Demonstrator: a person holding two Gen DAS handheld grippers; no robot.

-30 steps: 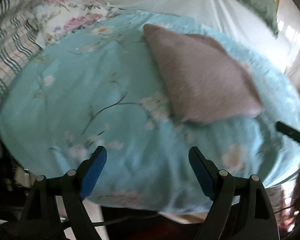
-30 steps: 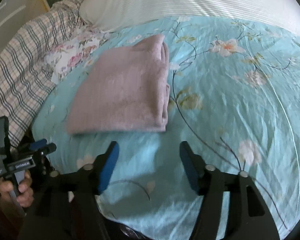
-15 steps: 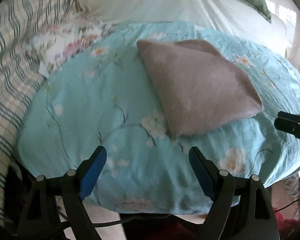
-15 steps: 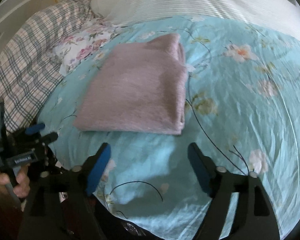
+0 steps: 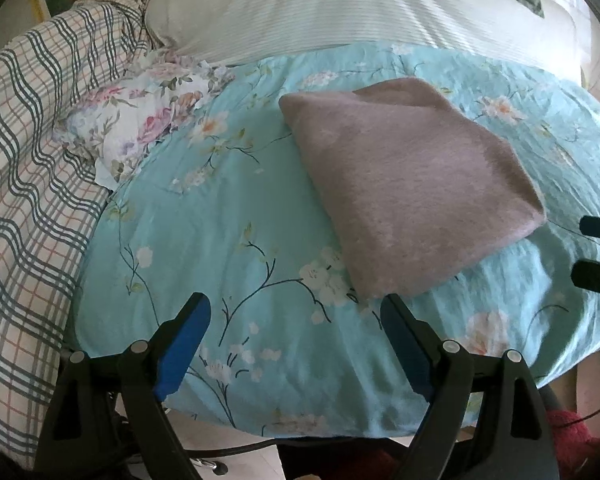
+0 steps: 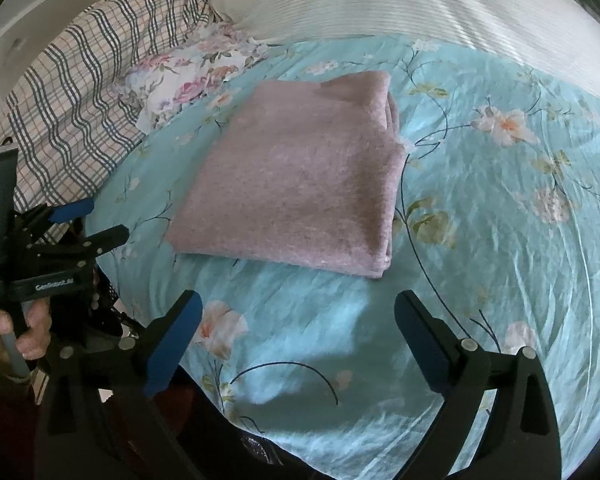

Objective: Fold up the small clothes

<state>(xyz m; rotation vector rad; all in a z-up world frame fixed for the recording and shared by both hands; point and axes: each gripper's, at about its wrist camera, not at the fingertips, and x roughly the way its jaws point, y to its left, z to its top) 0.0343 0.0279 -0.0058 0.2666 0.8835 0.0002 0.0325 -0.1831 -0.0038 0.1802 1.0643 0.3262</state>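
Both the left gripper point(image 5: 296, 320) and the right gripper point(image 6: 298, 320) stand wide and empty, and over the last second they have drawn back from the pink garment point(image 6: 300, 176). It lies folded flat on the turquoise floral bedspread point(image 6: 500, 220), beyond both grippers. This piece looks finished.

A home bedroom; a bed with floral teal sheet point(image 5: 228, 216), checked blanket point(image 5: 32, 168), striped pillow point(image 5: 340, 4).

Looking fuzzy and matt: folded mauve cloth point(image 5: 404, 184) point(image 6: 300, 176), centre frame. Showing a faint sheen and fine creases: turquoise floral sheet point(image 5: 228, 240) point(image 6: 500, 240). Appearing ribbed, upper frame: white bedding point(image 5: 340, 4). Looking woven, left: checked fabric point(image 5: 24, 152). Reading as matt plastic: blue finger pads point(image 6: 172, 344).
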